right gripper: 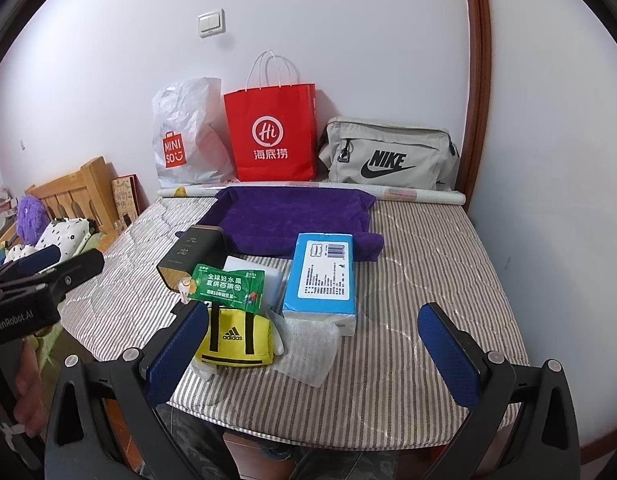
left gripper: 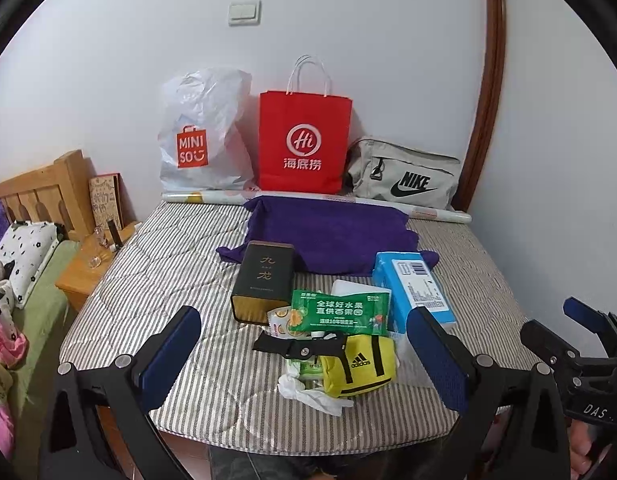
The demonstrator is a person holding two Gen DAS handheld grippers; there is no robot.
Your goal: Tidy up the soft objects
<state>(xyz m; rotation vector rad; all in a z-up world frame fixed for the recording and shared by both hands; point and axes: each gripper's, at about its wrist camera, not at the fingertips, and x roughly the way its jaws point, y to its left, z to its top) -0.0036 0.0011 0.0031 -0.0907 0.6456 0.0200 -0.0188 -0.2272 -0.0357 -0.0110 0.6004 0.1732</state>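
Note:
On the striped mattress (left gripper: 156, 264) (right gripper: 420, 280) lies a pile: a yellow Adidas pouch (left gripper: 358, 364) (right gripper: 238, 338), a green wipes packet (left gripper: 340, 312) (right gripper: 228, 286), a blue tissue pack (left gripper: 416, 284) (right gripper: 324, 276), a dark tea tin (left gripper: 262, 280) (right gripper: 190, 258) and crumpled white tissue (left gripper: 312, 394). Behind them spreads a purple towel (left gripper: 328, 236) (right gripper: 288, 216). My left gripper (left gripper: 304, 360) hangs open just before the pile, nothing between its fingers. My right gripper (right gripper: 312, 344) is open too, its left finger beside the yellow pouch.
Against the far wall stand a white Miniso bag (left gripper: 200, 140) (right gripper: 184, 140), a red paper bag (left gripper: 302, 144) (right gripper: 270, 136) and a grey Nike bag (left gripper: 404, 178) (right gripper: 388, 156). A rolled sheet (left gripper: 428, 210) lies before them. A wooden headboard (left gripper: 40, 188) and nightstand (left gripper: 88, 268) sit left.

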